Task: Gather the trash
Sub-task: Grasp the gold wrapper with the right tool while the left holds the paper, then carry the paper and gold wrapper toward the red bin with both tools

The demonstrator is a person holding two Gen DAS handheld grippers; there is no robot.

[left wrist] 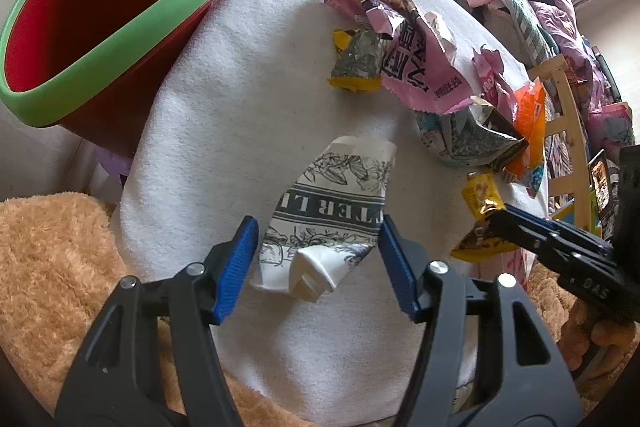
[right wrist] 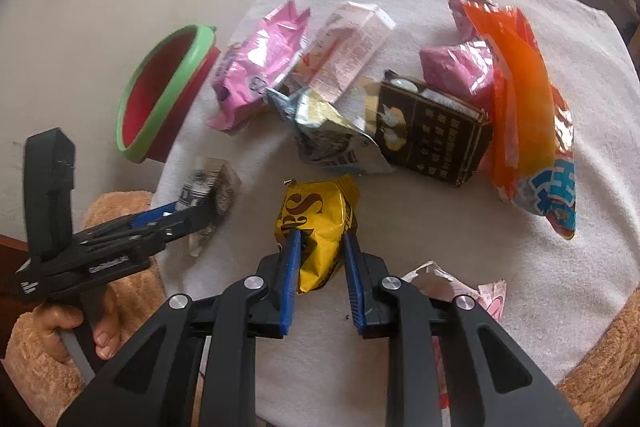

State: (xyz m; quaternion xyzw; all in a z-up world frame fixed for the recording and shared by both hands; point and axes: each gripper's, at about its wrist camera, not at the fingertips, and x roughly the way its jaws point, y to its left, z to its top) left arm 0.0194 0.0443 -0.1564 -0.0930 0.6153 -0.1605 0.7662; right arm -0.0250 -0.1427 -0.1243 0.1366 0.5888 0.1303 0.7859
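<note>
White towel (left wrist: 224, 99) over a fuzzy tan blanket (left wrist: 48, 259) is my work surface, cluttered room behind. My right gripper (right wrist: 318, 263) is clenched on the yellow snack wrapper (right wrist: 316, 223); both blue pads press into its crumpled sides, near edge of the towel. My left gripper (left wrist: 318, 267) sits half spread around the white printed paper wrapper (left wrist: 332, 211). Right pad looks to touch the paper edge, left pad shows a sliver of towel between, so I read it as straddling, not gripping yet.

Outward from there: main trash heap is well apart toward the far side of the towel, including a pink foil bag (right wrist: 256, 67), a dark printed carton (right wrist: 436, 131), an orange wrapper (right wrist: 524, 107) and a pale flattened box (right wrist: 352, 47). More pink scrap (right wrist: 452, 283) lies just beside my right gripper. Red bin with green rim (left wrist: 120, 15) stands off the towel's left edge, tilted mouth toward me, looks empty.

Step in hand, my call: pickup phase, first pieces, nothing binned. Next I need to squeeze the left on the paper, lift both, carry left to the bin mouth, release over it. Crinkly foil may slip; keep right firm.
</note>
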